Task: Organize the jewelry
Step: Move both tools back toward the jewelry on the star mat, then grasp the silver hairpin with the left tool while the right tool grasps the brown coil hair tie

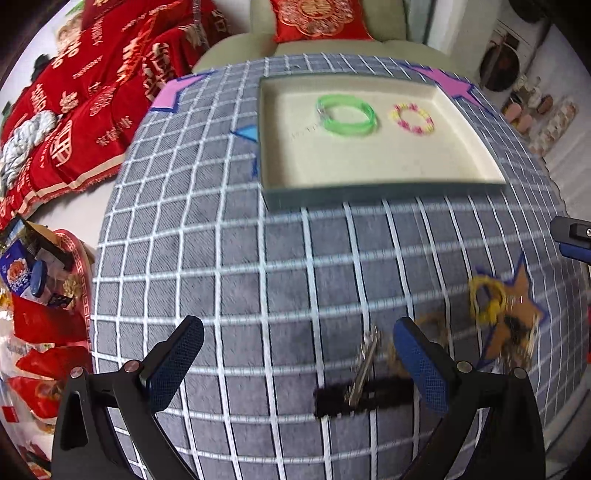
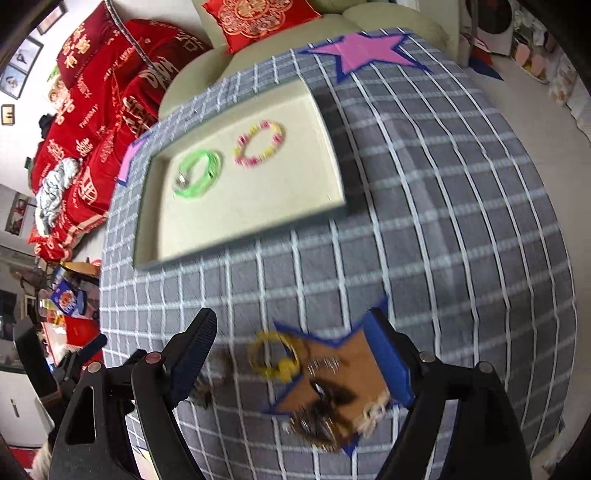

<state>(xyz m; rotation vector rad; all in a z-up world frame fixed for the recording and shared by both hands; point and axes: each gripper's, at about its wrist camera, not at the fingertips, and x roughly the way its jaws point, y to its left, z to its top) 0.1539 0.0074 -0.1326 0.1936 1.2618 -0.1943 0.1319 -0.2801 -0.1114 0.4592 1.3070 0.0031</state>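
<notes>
Left wrist view: the left gripper [image 1: 295, 363] hangs with fingers wide apart over the grey checked cloth [image 1: 221, 258]; a metal clip [image 1: 364, 373] lies between them. The shallow cream tray [image 1: 288, 162] holds a glossy green bangle [image 1: 347, 115] and a beaded bracelet [image 1: 412, 118].

Right wrist view: the right gripper [image 2: 295, 360] is spread wide around a yellow ring [image 2: 273, 354] beside the brown star [image 2: 340, 384], where blurred trinkets lie.

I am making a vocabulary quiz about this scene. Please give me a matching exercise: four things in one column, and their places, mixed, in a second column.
Things:
1. green bracelet
2. yellow ring piece
3. pink star
4. red cushion

Places:
A. on the sofa
B. in the tray
C. far corner of the cloth
D. between the open right tongs

Pairs: 1-B, 2-D, 3-C, 4-A
</notes>
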